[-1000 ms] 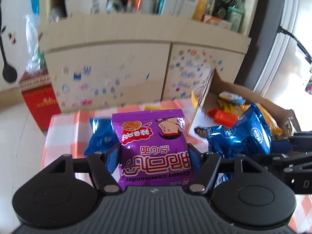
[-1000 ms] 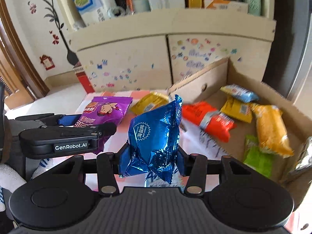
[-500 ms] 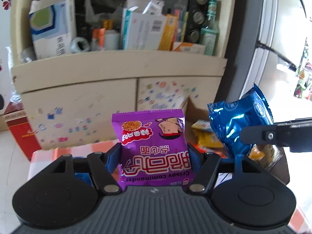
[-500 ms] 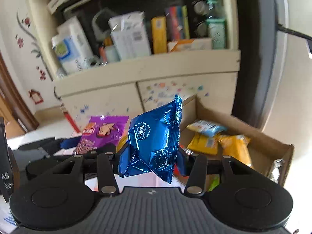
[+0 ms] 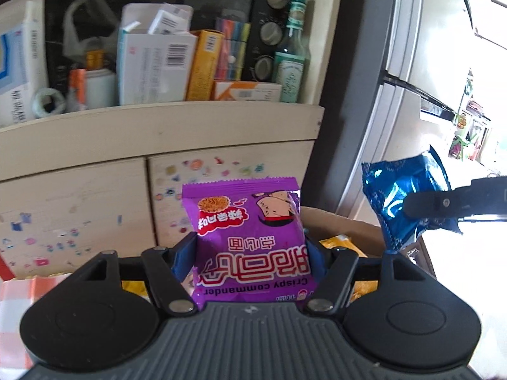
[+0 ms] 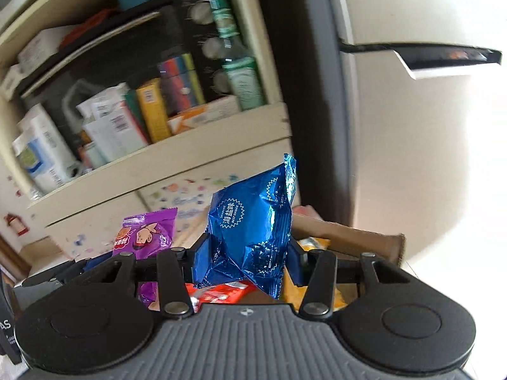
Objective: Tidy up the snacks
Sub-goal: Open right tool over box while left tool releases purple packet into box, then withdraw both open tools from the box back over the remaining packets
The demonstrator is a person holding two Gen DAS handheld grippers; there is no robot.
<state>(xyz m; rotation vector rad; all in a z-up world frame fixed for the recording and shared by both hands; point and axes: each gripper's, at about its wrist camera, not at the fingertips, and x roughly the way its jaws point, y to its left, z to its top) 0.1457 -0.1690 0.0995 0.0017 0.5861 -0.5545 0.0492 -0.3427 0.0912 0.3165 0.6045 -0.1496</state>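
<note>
Left tool (image 5: pixel 252 250) is clamped on a purple Crispy Commander noodle packet (image 5: pixel 250 237), held upright with print upside down. Right tool (image 6: pixel 250 253) is pinched shut on a crumpled blue foil snack bag (image 6: pixel 250 231).

Open room: the cardboard box (image 6: pixel 348 234) rim is seen just beyond both packets, at 1 o'clock in the left view; free air lies above it. The shelf cabinet (image 5: pixel 158 126) edge stands further back at 12 o'clock. Checked counter (image 5: pixel 12 297) corner shows at 8 o'clock.

Only the right view shows the red packet (image 6: pixel 221 294) and yellow packet (image 6: pixel 317 243) in the box under the blue bag. Only the left view shows the blue bag side-on at 3 o'clock, gripped by a black finger (image 5: pixel 443 204).

Versus one second ago: both tools are raised and tilted up, counter mostly lost from view, shelf contents now filling the top.
</note>
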